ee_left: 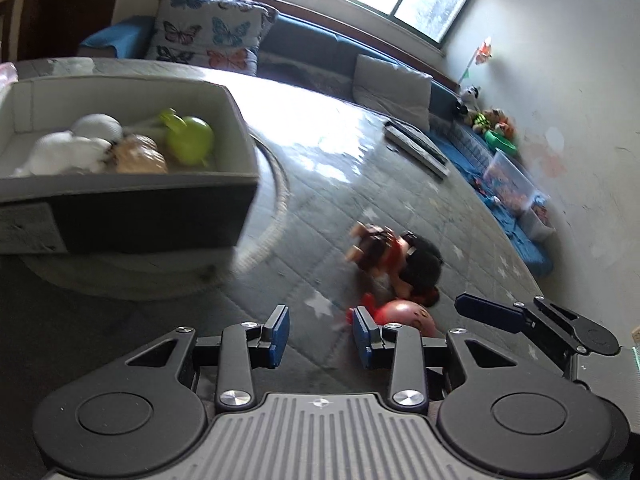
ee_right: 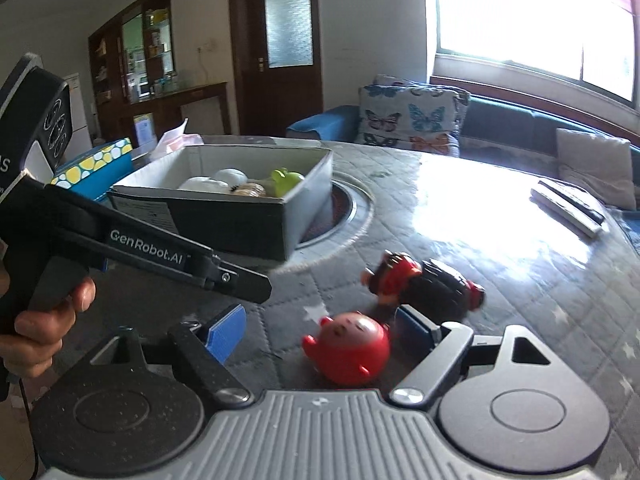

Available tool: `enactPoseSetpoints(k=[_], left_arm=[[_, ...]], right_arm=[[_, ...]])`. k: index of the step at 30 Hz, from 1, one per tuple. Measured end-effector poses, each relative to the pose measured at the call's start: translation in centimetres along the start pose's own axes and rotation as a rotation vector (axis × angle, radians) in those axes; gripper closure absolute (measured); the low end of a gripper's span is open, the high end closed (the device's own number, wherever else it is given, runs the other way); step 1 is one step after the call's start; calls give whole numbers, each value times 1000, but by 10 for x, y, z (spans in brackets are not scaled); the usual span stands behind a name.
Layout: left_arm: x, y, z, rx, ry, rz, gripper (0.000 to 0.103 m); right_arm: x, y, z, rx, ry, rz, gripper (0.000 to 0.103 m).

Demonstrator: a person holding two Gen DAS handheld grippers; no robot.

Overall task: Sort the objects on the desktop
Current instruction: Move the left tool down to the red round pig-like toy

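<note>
Right gripper (ee_right: 320, 332) sits nearest the lens, jaws spread wide w/ nothing clamped; red round toy (ee_right: 347, 353) lies on the quilted table cover (ee_right: 520, 280) between its blue pads, closer to the right-hand pad, contact unclear. Just beyond it, a red-and-black toy car (ee_right: 424, 284) lies on the cover, blurred. Left gripper (ee_left: 320, 336) also open, moderately wide, empty, hovering over the cover just left of the red toy (ee_left: 404, 314). In the right wrist view, a person's hand (ee_right: 44, 328) grips the left tool's handle. Grey box (ee_right: 224, 216) stands further back on the left, holding white items (ee_right: 216, 182), a brownish one (ee_right: 250, 190) & a green toy (ee_right: 288, 178). Flat grey remote-like object (ee_right: 570, 208) lies well apart at the right.
</note>
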State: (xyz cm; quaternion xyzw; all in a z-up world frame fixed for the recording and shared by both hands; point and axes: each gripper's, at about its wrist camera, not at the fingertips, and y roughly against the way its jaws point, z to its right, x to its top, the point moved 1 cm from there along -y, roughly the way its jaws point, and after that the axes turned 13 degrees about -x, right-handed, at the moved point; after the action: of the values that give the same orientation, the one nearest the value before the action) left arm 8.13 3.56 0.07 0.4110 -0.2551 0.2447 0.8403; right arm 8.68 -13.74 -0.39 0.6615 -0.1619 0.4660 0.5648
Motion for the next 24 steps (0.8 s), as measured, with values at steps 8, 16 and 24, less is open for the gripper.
enactPoseSetpoints(k=[8, 16, 24], left_arm=[[1, -18, 10, -38, -2, -30, 66], [1, -29, 16, -63, 7, -50, 66], [3, -34, 31, -65, -53, -59, 66]], right_arm=[[-19, -2, 17, -24, -41, -32, 19], [-27, -11, 21, -11, -66, -53, 25], [-28, -16, 22, 9, -86, -57, 36]])
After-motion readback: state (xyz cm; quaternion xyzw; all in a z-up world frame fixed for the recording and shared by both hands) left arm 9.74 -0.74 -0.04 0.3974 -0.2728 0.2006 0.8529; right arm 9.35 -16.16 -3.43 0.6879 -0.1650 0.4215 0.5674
